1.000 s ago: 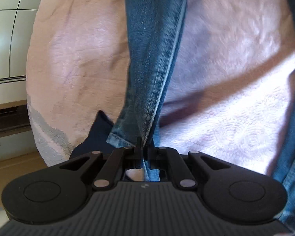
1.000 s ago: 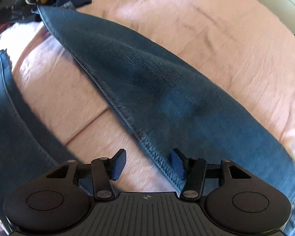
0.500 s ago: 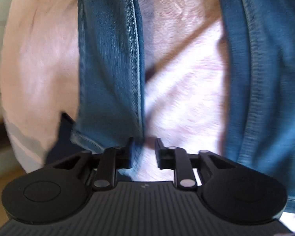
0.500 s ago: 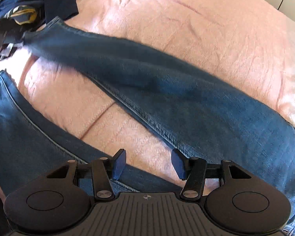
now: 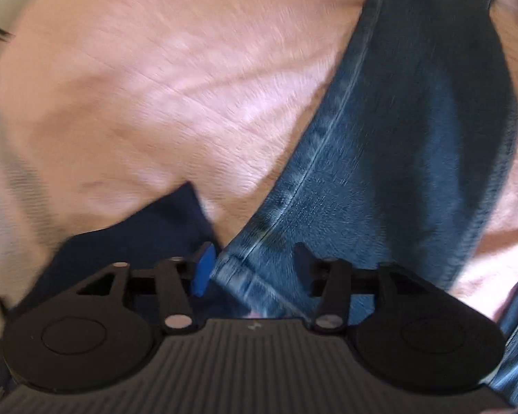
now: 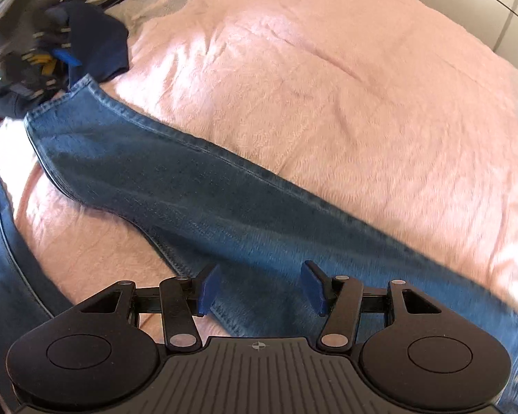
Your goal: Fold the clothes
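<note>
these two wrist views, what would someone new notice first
The blue jeans stand out first: one leg stretches diagonally across the pink bedspread, its hem at the upper left of the right wrist view. Beside that hem lies a dark navy garment. The left gripper hovers over the hem, jaws opening, and the right gripper is open above the leg.

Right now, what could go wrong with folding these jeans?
1. The left gripper is opening over the jeans hem, which lies between its fingers but is not pinched; the leg may settle crooked.
2. A dark blue garment lies right beside that hem, so the next grab might catch it too.
3. The right gripper is open above the leg, holding nothing, so the denim could slide on the pink blanket.
</note>
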